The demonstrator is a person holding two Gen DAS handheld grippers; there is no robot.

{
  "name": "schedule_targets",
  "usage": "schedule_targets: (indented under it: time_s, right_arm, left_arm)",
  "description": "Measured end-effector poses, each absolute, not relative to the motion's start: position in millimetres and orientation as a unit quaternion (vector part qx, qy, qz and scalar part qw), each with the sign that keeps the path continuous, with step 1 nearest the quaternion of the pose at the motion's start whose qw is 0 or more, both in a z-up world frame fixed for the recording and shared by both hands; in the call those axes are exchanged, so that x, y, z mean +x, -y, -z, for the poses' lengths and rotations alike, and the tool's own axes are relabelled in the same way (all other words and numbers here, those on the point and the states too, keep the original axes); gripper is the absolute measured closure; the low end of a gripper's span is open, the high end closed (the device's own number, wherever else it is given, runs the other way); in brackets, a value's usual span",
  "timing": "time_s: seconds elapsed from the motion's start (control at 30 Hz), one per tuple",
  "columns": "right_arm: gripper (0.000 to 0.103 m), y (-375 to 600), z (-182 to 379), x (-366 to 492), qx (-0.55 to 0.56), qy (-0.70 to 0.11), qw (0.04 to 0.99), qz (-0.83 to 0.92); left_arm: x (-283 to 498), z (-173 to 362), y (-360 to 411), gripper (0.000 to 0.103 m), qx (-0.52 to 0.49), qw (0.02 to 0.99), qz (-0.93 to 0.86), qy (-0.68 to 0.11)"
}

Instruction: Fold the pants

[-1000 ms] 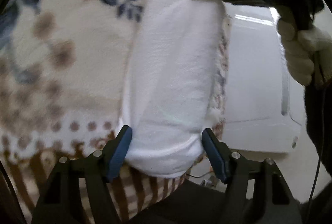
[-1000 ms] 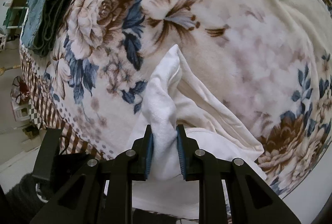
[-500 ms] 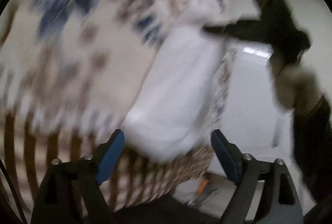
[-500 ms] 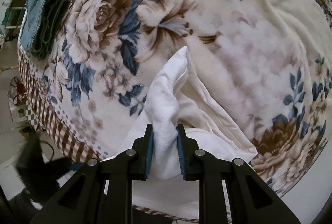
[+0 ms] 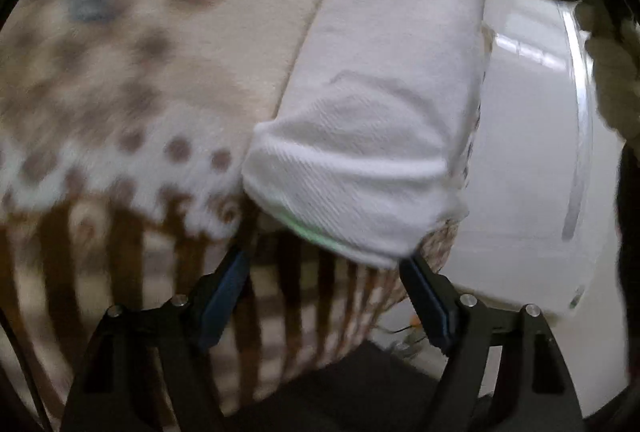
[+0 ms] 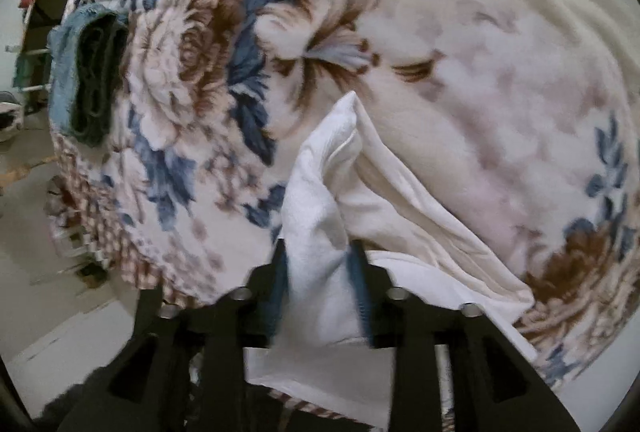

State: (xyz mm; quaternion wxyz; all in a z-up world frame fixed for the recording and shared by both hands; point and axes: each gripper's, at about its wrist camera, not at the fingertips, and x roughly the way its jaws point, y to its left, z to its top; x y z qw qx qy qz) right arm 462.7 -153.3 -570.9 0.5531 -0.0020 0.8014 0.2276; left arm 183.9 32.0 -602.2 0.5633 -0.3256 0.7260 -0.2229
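The soft white folded cotton pants (image 5: 372, 103) look light and floppy — they are best held at a thick folded edge. They lie on the flowered fleece blanket (image 6: 460, 79) at the edge of the bed. The left gripper (image 5: 324, 296) is closing, its pads not pressing the near end. The right gripper (image 6: 320, 288) is opening, a bunched fold seen between its jaws.

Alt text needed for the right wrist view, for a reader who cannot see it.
A ridge of bunched white pants stands between the right gripper's opening fingers, on a cream floral blanket with blue and brown flowers. More white cloth spreads to the lower right, and a folded blue-green garment lies near the blanket's left edge.
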Motion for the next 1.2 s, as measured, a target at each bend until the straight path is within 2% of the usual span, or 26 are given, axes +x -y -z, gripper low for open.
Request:
schedule_targets:
  time_s: [0.03,0.07,0.2,0.23,0.27,0.3,0.47,0.53,0.6,0.63,0.67,0.77,0.83,0.97,1.03,1.07,1.2]
  right_arm:
    - [0.039,157,563,467,0.013,-0.798,0.558,-0.229]
    - [0.031,161,554,470,0.025,-0.791,0.566,-0.230]
    - [0.032,170,532,471,0.035,-0.780,0.580,-0.231]
    - [0.046,167,540,467,0.029,-0.792,0.566,-0.227]
    - [0.078,164,547,464,0.026,-0.800,0.553,-0.230]
    - [0.085,158,560,460,0.021,-0.813,0.534,-0.231]
    - [0.088,136,593,468,0.007,-0.797,0.562,-0.220]
    - [0.084,131,586,470,-0.008,-0.792,0.561,-0.241]
    - [0.063,143,567,469,-0.014,-0.776,0.579,-0.250]
    - [0.038,161,550,466,-0.009,-0.762,0.600,-0.243]
    - [0.025,177,539,461,-0.002,-0.752,0.615,-0.236]
    - [0.025,247,514,429,0.040,-0.736,0.651,-0.180]
    - [0.025,299,520,395,0.089,-0.742,0.652,-0.129]
    - [0.024,374,566,327,0.225,-0.741,0.629,-0.069]
    - [0.024,392,589,306,0.267,-0.723,0.633,-0.072]
    - [0.024,394,597,299,0.275,-0.716,0.637,-0.075]
    - [0.024,394,635,289,0.361,-0.684,0.623,-0.116]
  left_arm:
    - [181,592,-42,0.022,-0.337,0.566,0.209,-0.723]
    - [179,581,-52,0.021,-0.347,0.574,0.200,-0.715]
    - [200,540,-83,0.016,-0.369,0.625,0.171,-0.666]
    - [213,533,-85,0.015,-0.366,0.636,0.175,-0.657]
    - [224,530,-83,0.015,-0.356,0.644,0.178,-0.653]
    - [239,529,-80,0.015,-0.342,0.653,0.180,-0.652]
    - [280,544,-32,0.015,-0.311,0.634,0.224,-0.671]
    - [293,552,-19,0.015,-0.290,0.626,0.230,-0.687]
    - [294,573,-10,0.015,-0.258,0.621,0.213,-0.708]
    - [290,580,-9,0.015,-0.246,0.619,0.203,-0.718]
    - [284,592,-13,0.015,-0.225,0.617,0.186,-0.731]
    - [267,608,-34,0.012,-0.256,0.604,0.181,-0.732]
    - [261,608,-42,0.012,-0.269,0.596,0.180,-0.735]
    - [267,576,-45,0.013,-0.248,0.633,0.197,-0.707]
    - [282,558,-31,0.009,-0.237,0.656,0.220,-0.681]
    - [292,555,-21,0.003,-0.232,0.658,0.231,-0.678]
    - [331,564,8,0.003,-0.173,0.659,0.219,-0.698]
